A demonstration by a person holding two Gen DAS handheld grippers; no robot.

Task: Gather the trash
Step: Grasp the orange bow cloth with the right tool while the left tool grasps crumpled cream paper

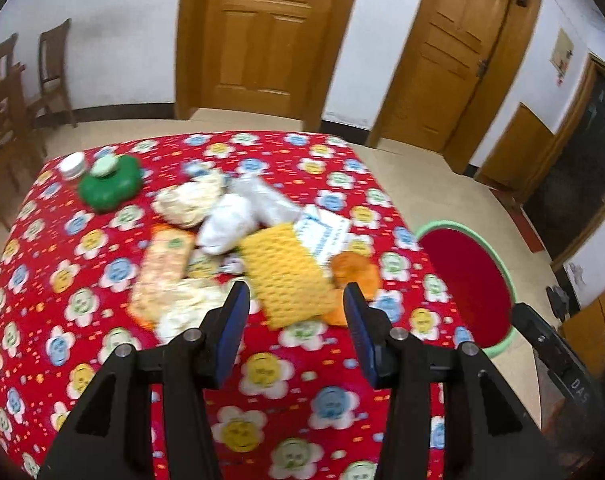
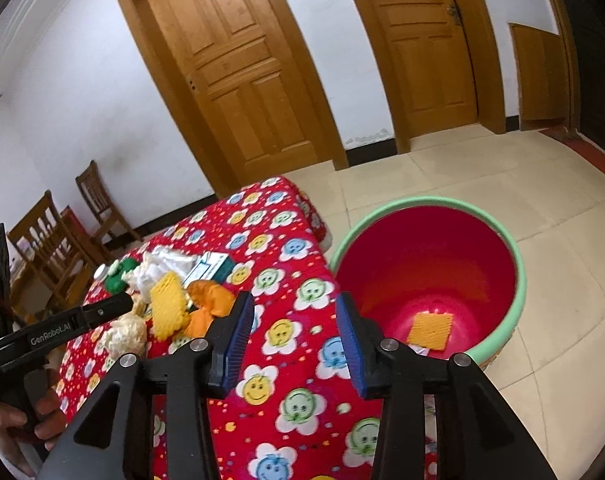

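Observation:
A heap of trash lies on the red flower-print tablecloth (image 1: 102, 360). It holds a yellow waffle-patterned wrapper (image 1: 286, 272), an orange wrapper (image 1: 354, 272), a white crumpled bag (image 1: 230, 224), a blue-and-white carton (image 1: 326, 232) and an orange packet (image 1: 162, 268). My left gripper (image 1: 296, 304) hovers open just short of the yellow wrapper, with nothing between its fingers. My right gripper (image 2: 293, 308) stands open and empty over the table's right edge. Beside it is the red bin (image 2: 422, 248) with a green rim. A yellow wrapper (image 2: 429, 330) lies on the bin's bottom.
A green lid-like piece (image 1: 110, 188) and a white jar (image 1: 73, 165) sit at the table's far left corner. The bin (image 1: 470, 280) stands on the tiled floor right of the table. Wooden chairs (image 1: 54, 76) are at the left, and doors stand behind.

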